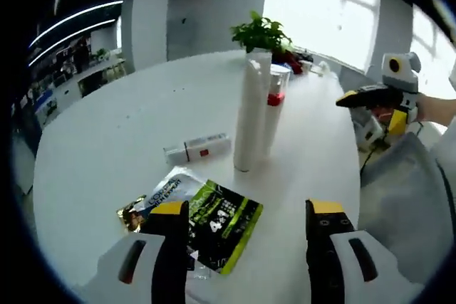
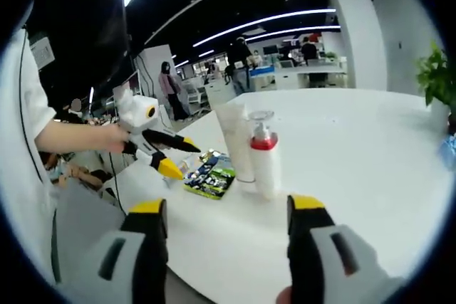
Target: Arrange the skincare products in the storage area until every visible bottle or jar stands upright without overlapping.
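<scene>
On the round white counter [image 1: 107, 140], a tall white tube [image 1: 251, 112] and a red-collared white pump bottle [image 1: 274, 108] stand upright, touching. Left to do, I judge: a small white tube [image 1: 197, 148] lies flat and green foil sachets [image 1: 221, 224] overlap. The left tool [image 1: 246, 211] and right tool [image 2: 226, 208] gape, empty.

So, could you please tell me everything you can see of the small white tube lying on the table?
The small white tube lies flat on its side on the white table, not upright. It looks like smooth plastic, with a cap section at one end and a small red mark on its body. It rests left of the tall white tube, apart from it, and beyond the green sachet without touching it. Neither tool touches it.
</scene>
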A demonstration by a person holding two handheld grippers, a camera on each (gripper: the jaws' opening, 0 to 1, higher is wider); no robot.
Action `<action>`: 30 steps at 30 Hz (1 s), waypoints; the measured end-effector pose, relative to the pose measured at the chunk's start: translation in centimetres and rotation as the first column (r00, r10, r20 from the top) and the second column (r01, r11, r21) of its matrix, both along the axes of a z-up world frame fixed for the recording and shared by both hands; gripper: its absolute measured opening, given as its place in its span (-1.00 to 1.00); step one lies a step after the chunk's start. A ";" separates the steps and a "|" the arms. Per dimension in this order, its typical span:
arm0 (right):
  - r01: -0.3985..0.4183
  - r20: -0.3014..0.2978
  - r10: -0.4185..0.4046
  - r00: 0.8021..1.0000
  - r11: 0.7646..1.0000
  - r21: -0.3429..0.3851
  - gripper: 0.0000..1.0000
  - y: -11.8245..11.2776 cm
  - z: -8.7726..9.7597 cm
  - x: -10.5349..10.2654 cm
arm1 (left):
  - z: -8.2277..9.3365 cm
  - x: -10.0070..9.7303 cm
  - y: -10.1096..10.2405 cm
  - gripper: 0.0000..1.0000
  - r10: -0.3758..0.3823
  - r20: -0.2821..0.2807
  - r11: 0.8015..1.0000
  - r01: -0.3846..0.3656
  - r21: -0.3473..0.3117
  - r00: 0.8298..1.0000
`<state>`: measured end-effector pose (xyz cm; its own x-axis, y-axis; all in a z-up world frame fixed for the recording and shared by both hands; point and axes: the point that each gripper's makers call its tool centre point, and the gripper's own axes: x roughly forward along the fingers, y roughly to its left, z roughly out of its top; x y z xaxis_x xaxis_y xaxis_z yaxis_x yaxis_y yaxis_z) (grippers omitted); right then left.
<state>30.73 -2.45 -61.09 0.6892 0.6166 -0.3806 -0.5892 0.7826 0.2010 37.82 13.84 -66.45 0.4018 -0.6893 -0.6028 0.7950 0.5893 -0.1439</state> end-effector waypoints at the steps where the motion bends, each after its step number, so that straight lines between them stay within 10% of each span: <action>1: 0.000 0.000 0.000 1.000 1.000 0.001 0.41 0.0 0.0 -0.1 | -0.1 -0.2 0.3 0.34 0.013 -0.007 1.000 -0.013 0.004 1.000; 30: 0.021 -0.048 -0.021 0.999 1.000 0.004 0.75 -0.4 -0.5 -2.6 | 0.3 -7.7 6.1 0.87 0.282 -0.091 0.958 -0.285 -0.019 0.955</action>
